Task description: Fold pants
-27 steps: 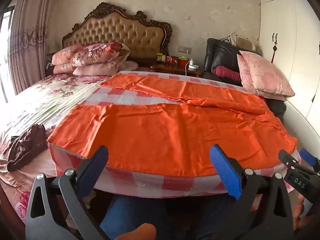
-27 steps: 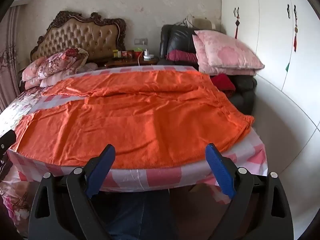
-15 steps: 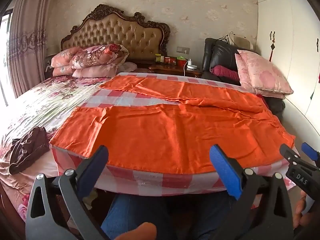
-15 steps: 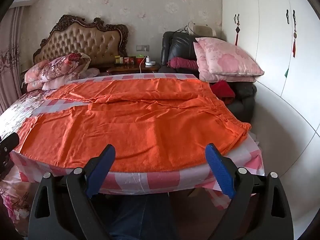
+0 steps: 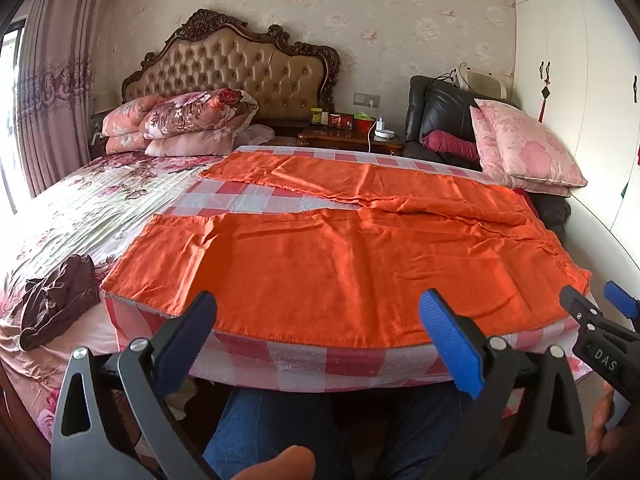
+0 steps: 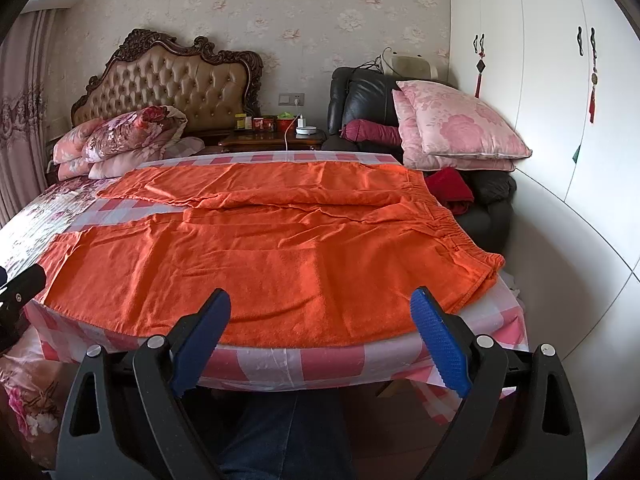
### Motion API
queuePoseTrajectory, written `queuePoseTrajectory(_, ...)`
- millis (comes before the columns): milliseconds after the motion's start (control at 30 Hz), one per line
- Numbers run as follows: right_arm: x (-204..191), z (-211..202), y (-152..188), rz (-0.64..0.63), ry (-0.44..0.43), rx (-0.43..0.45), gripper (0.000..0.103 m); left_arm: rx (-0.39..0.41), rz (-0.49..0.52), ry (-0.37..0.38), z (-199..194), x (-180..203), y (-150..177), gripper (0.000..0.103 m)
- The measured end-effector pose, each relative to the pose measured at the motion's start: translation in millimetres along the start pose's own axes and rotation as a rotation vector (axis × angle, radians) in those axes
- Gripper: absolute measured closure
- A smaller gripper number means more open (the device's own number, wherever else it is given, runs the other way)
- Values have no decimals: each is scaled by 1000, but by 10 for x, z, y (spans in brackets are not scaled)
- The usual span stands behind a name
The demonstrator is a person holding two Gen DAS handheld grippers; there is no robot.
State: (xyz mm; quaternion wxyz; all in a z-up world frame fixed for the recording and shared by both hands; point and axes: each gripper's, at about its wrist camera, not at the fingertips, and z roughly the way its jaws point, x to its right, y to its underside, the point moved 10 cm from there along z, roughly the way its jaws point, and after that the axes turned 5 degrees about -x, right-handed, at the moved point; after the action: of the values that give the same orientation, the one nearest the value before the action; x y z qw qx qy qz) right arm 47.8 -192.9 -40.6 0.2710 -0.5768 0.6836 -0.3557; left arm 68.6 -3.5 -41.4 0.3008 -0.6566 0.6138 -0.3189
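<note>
Orange pants (image 5: pixel 344 256) lie spread flat on a pink-and-white checked cloth (image 5: pixel 256 196) on the bed, legs to the left, elastic waistband (image 6: pixel 464 232) to the right. They also show in the right wrist view (image 6: pixel 280 260). My left gripper (image 5: pixel 320 340) is open and empty, just short of the pants' near edge. My right gripper (image 6: pixel 320 336) is open and empty, also just before the near edge, toward the waistband side. The right gripper's tips show at the right of the left wrist view (image 5: pixel 592 312).
A dark maroon garment (image 5: pixel 56 300) lies on the floral bedspread at left. Pillows (image 5: pixel 180 128) are stacked by the headboard. A black armchair with pink cushions (image 6: pixel 456 132) and a white wardrobe (image 6: pixel 560 100) stand at right. A nightstand (image 5: pixel 352 136) holds small items.
Both grippers have pulled back and lowered slightly, so the pants sit a little farther off. The pants have not moved. Both grippers stay open.
</note>
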Motion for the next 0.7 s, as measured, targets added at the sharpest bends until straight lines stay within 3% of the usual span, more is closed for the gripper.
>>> queuePoseTrajectory(700,-9,-2,-1,-2,1,-1,15,1,2,-1,-5,6,0,2)
